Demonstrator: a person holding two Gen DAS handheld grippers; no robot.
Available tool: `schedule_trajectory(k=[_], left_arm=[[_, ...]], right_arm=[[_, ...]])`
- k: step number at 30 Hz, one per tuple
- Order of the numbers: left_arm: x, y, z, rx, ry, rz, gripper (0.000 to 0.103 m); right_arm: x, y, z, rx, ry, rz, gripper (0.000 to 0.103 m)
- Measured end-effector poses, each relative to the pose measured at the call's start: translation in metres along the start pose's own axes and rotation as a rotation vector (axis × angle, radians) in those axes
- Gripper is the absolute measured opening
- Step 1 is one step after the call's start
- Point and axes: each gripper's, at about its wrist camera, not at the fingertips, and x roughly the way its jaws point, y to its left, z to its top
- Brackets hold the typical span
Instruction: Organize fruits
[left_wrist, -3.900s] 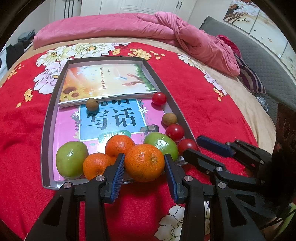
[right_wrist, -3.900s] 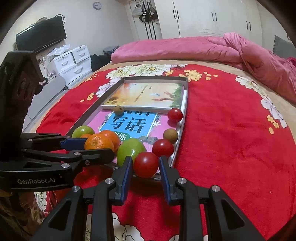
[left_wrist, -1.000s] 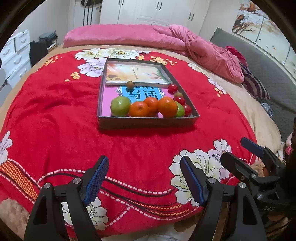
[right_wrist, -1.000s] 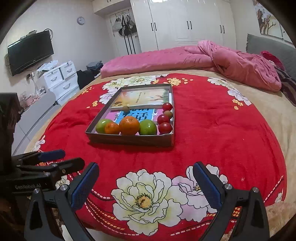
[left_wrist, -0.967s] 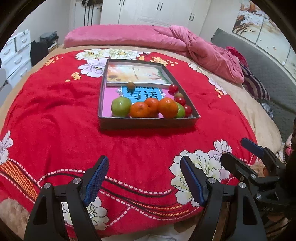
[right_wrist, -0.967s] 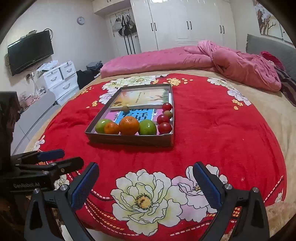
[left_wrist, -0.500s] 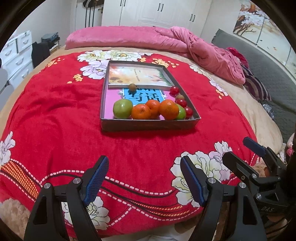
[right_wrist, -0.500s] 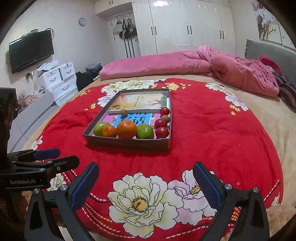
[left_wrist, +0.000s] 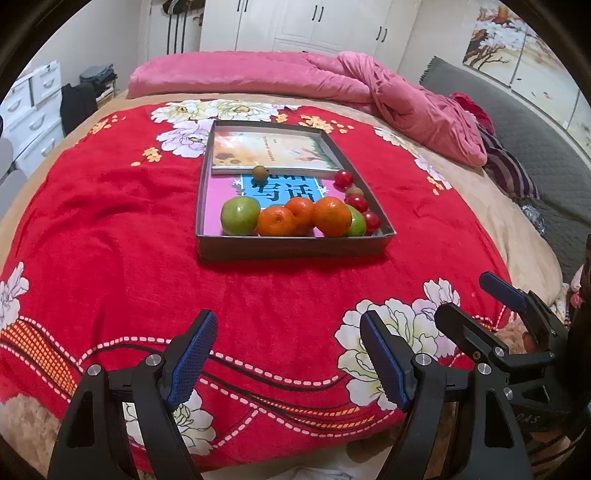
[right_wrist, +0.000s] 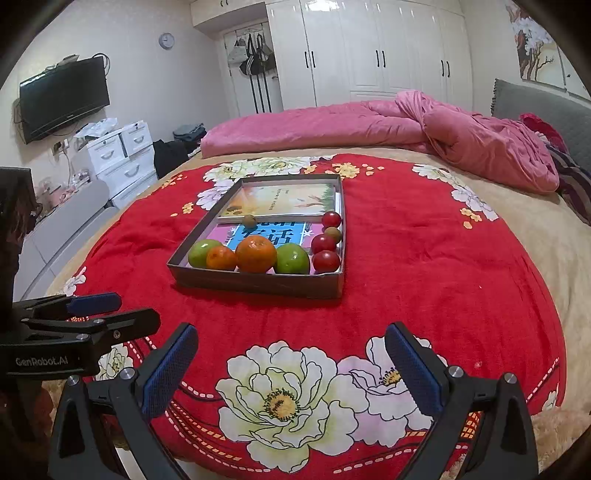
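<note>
Fruit all in the shallow grey cardboard tray (left_wrist: 295, 248) on the red floral blanket (left_wrist: 110, 229); both my claws wide, empty.

Along tray's near wall, L to R: green apple (left_wrist: 240, 215), three oranges (left_wrist: 303, 218) bunched & touching, 2nd green apple (right_wrist: 292, 258), w/ small red tomatoes (right_wrist: 326, 260) up the right wall & two small brown round fruits (left_wrist: 260, 172) farther back. Fruit sits on a pink-and-blue book (left_wrist: 280, 190); a 2nd, yellowish book (left_wrist: 269, 153) fills the far end. My left gripper (left_wrist: 286, 363) & right gripper (right_wrist: 291, 373) hover over blanket's near edge, well apart from tray, nothing betw. the blue pads (right_wrist: 168, 371). Pink duvet (right_wrist: 369, 122) bunched behind.
</note>
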Motion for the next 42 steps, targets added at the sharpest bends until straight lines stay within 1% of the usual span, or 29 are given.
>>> schedule_trajectory(k=[5,20,34,40,42], left_arm=[[-0.001,0.0,0.001,-0.001,-0.003,-0.009,0.081],[-0.002,-0.001,0.002,0.012,-0.008,0.018,0.08],[-0.001,-0.002,0.002,0.007,-0.008,0.017,0.081],[0.004,0.001,0.001,-0.004,0.0,0.035,0.08],[0.007,0.003,0.002,-0.01,0.001,0.063,0.081]], right_arm=[[0.0,0.0,0.0,0.001,-0.002,-0.003,0.102],[0.0,-0.001,0.0,0.001,-0.001,-0.003,0.102],[0.002,-0.003,-0.001,0.007,0.001,-0.008,0.102],[0.003,-0.003,-0.001,0.012,0.002,-0.008,0.102],[0.005,-0.004,-0.001,0.012,0.006,-0.016,0.102]])
